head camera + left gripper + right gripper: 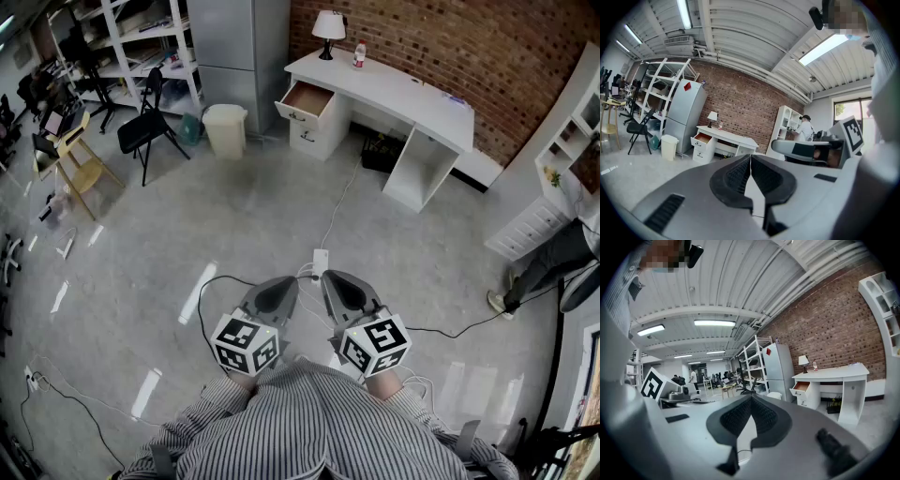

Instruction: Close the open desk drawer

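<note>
A white desk (pixel 403 98) stands against the brick wall across the room. Its top left drawer (pixel 306 101) is pulled out, showing a brown wooden inside. The drawer also shows small in the left gripper view (pixel 701 138) and in the right gripper view (pixel 800 387). My left gripper (pixel 284 286) and right gripper (pixel 335 281) are held close to my chest, far from the desk. Both are shut, tips touching, with nothing between them (pixel 750 158) (pixel 751 398).
A table lamp (pixel 328 26) and a bottle (pixel 359 53) stand on the desk. A white bin (pixel 226 129), a grey fridge (pixel 239 42) and a black chair (pixel 145 127) are to its left. Cables (pixel 330 220) cross the floor. A person (pixel 553 267) stands by white shelves at right.
</note>
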Tool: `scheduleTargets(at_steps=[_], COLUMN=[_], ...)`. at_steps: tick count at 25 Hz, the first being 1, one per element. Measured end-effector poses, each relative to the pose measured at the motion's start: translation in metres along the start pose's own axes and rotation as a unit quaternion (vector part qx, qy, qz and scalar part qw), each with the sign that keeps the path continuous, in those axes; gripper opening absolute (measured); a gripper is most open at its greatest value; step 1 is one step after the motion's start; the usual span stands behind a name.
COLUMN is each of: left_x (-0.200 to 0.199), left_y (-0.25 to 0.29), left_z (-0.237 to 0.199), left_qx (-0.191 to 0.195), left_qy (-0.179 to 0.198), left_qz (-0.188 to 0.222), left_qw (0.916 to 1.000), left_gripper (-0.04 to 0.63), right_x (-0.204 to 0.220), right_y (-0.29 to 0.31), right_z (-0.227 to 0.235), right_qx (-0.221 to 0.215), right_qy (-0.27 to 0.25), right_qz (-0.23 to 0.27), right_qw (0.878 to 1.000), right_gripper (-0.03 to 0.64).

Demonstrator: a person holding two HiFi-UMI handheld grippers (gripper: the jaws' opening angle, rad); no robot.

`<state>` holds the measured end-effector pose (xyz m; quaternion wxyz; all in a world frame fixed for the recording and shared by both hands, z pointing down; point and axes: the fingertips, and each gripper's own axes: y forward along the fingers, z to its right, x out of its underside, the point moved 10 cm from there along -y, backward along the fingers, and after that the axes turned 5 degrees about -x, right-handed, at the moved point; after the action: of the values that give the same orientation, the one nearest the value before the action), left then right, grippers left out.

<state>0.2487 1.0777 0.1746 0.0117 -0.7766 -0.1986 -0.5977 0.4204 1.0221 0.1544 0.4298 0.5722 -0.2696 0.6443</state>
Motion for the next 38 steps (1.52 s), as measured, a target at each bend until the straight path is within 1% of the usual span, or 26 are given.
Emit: scheduleTargets(at_steps=[5,11,16,18,22,25,26,30,33,36,38], left_x=[-0.006,-0.011,-0.014,-0.016,-0.018,-0.026,-0.029,-0.033,-0.026,-0.020,-0.018], left_y=[-0.001,-0.001,-0.003,-0.002,0.001,0.003,0.003,-0.004,-0.008,-0.004,0.004], left_z=[-0.011,-0.015,-0.026,-0.035,-0.053,-0.063,-0.066,-0.078,-0.088,-0.096,-0.102], left_qx=[-0.004,0.008,0.007,0.009,0.026,0.020,0.018,0.011,0.006,0.010,0.009], left_qy=[0.002,0.015,0.016,0.013,0.012,0.028,0.029,0.011,-0.001,-0.015,-0.018], left_qz=[0.004,0.003,0.007,0.012,0.016,0.013,0.016,0.035,0.030,0.023,0.021], left_qw=[1.0000,0.9999,0.9998,0.9998,0.9995,0.9993,0.9993,0.9993,0.9995,0.9996,0.9996], left_gripper=[0.015,0.015,0.015,0.015,0.015,0.015,0.015,0.015,0.015,0.015,0.015], right_x=[-0.003,-0.009,-0.011,-0.009,-0.004,-0.003,-0.003,0.006,0.012,0.015,0.021], right_y=[0.014,0.020,0.024,0.029,0.039,0.045,0.048,0.060,0.068,0.075,0.087], right_z=[-0.005,-0.008,-0.009,-0.012,-0.017,-0.020,-0.020,-0.023,-0.027,-0.026,-0.021], right_qx=[-0.003,0.007,0.015,0.011,0.003,0.012,0.018,0.036,0.028,0.033,0.030], right_qy=[-0.019,-0.044,-0.043,-0.037,-0.015,-0.009,-0.005,0.024,0.054,0.056,0.064], right_qz=[-0.002,-0.003,-0.003,0.001,0.011,0.012,0.013,0.016,0.014,0.008,0.005], right_qw=[1.000,0.999,0.999,0.999,1.000,1.000,1.000,0.999,0.998,0.998,0.997], right_gripper=[0.015,0.015,0.015,0.015,0.015,0.015,0.015,0.015,0.015,0.015,0.015])
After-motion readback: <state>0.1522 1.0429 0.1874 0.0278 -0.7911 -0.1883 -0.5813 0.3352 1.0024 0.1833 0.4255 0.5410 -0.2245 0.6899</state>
